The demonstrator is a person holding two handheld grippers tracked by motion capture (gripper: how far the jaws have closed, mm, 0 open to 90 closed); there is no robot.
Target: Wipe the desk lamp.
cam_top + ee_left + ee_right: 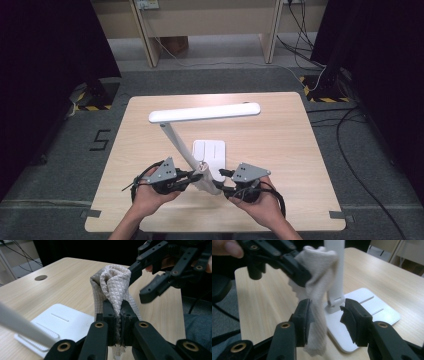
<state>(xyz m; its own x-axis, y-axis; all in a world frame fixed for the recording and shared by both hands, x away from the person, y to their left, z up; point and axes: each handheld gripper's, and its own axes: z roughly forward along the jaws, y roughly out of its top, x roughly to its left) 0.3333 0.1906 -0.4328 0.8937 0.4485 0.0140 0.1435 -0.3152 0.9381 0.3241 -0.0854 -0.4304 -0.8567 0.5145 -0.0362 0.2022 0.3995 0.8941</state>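
— What was the person holding when you looked over?

— A small cream waffle-weave cloth (pixel 113 287), bunched up. The left gripper (pixel 119 322) had its jaws clamped tight on it, the fabric pinched between the black pads and bulging out above them in a crumpled knot.

— And the other hand?

— The right gripper (pixel 325 320) was level with it, facing it from the other side. Its jaws stood apart. The cloth hung down between them, lying against one pad, but the other pad was clear of it, so there was no grip there.

— Where was all this on the table?

— At the near edge of the pale wooden table (pixel 280 135), right in front of the person. Both hands were close together, the left hand (pixel 150 196) and the right hand (pixel 257 204) each wrapped round a gripper, with the cloth between the two tips.

— Anything else about?

— A white desk lamp (pixel 205 113). Its flat base (pixel 212 152) sat just behind the cloth, the slanted stem rose from there, and the long head stretched across the middle of the table. From the right gripper view the stem stood directly behind the cloth. I couldn't tell whether the two touched.
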